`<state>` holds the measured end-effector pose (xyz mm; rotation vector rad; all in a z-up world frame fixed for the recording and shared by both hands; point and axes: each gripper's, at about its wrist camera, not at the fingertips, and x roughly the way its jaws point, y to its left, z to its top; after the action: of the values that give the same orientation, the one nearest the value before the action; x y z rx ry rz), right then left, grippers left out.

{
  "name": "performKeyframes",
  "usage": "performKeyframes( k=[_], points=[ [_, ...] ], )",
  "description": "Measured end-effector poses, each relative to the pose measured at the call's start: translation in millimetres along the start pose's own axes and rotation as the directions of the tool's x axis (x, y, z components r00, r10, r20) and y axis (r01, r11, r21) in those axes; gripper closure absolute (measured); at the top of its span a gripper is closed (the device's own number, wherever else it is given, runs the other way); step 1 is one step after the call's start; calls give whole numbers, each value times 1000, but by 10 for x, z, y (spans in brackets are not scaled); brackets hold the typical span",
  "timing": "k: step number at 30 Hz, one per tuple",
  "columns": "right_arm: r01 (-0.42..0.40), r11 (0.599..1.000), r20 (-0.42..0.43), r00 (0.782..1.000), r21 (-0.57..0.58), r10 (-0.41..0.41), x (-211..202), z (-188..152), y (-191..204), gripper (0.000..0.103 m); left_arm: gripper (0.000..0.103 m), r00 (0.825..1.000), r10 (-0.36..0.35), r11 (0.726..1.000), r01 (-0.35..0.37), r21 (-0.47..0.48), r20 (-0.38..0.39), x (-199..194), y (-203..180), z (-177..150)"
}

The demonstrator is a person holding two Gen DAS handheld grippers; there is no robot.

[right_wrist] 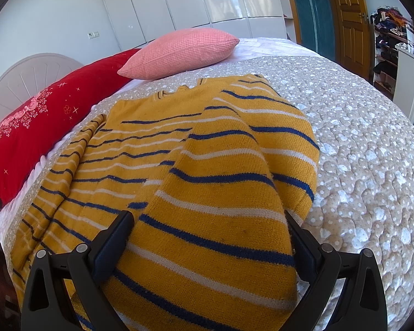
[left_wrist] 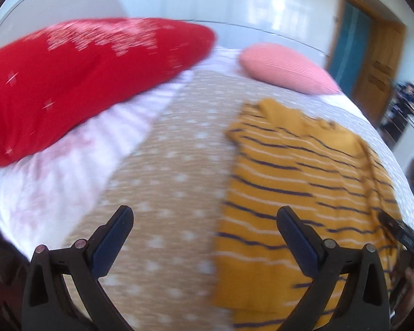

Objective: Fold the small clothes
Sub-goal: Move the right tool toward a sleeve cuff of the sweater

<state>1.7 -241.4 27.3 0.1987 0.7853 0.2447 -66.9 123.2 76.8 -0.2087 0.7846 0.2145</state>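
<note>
A small mustard-yellow sweater with navy and white stripes (right_wrist: 157, 149) lies on the beige dotted bedspread (right_wrist: 358, 165). Its right side is folded over the body, and that folded flap (right_wrist: 215, 220) runs down between the fingers of my right gripper (right_wrist: 207, 237), whose jaws stand wide apart around it. In the blurred left wrist view the sweater (left_wrist: 298, 182) lies at the right. My left gripper (left_wrist: 204, 229) is open and empty over the bedspread (left_wrist: 165, 182), its right finger above the sweater's left edge. The right gripper's tip (left_wrist: 400, 231) shows at the far right.
A red pillow (left_wrist: 77, 77) and a pink cushion (right_wrist: 182, 52) lie at the head of the bed, with a white headboard (right_wrist: 27, 74) behind. White wardrobes (right_wrist: 207, 0), a wooden door (right_wrist: 350, 22) and cluttered shelves (right_wrist: 392, 35) stand beyond the bed.
</note>
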Motion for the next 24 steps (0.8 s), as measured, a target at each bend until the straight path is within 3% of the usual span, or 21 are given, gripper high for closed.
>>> performKeyframes(
  k=[4,6,14,15,17,19,20,21,22,23,24],
  points=[
    [-5,1000,2,1000,3,5,2,-4,-9,1,0,1000,-18,992,15,-126,-23,-2,368,70],
    [-9,1000,4,1000,6,9,-1,-8,-12,1,0,999,-31,990,27,-139,-22,11,414,97],
    [2,1000,0,1000,-2,-2,3,-17,-7,1,0,988,-126,990,131,48,-92,417,-165,187],
    [2,1000,-1,1000,-2,-2,8,-17,-11,1,0,988,-113,988,124,97,-106,499,-272,195],
    [3,1000,-2,1000,-3,-3,11,-18,-16,1,0,996,-28,984,42,172,-83,664,-405,222],
    [5,1000,-3,1000,-5,-5,20,-20,-15,1,0,992,-23,985,44,164,-128,880,-407,254],
    [5,1000,-3,1000,-5,-5,28,-18,-12,1,9,983,-59,985,86,152,-173,954,-398,251],
    [5,1000,-4,1000,-5,-5,30,-20,-13,1,39,969,-107,980,140,139,-222,1017,-402,234],
    [5,1000,-3,1000,-5,-5,29,-20,-14,1,54,954,-134,975,176,138,-268,1065,-425,210],
    [4,1000,-3,1000,-5,-4,29,-20,-14,1,64,950,-146,971,191,145,-278,1057,-438,199],
    [4,1000,-4,1000,-5,-4,32,-20,-12,1,87,950,-153,968,199,150,-271,1018,-436,212]
  ],
)
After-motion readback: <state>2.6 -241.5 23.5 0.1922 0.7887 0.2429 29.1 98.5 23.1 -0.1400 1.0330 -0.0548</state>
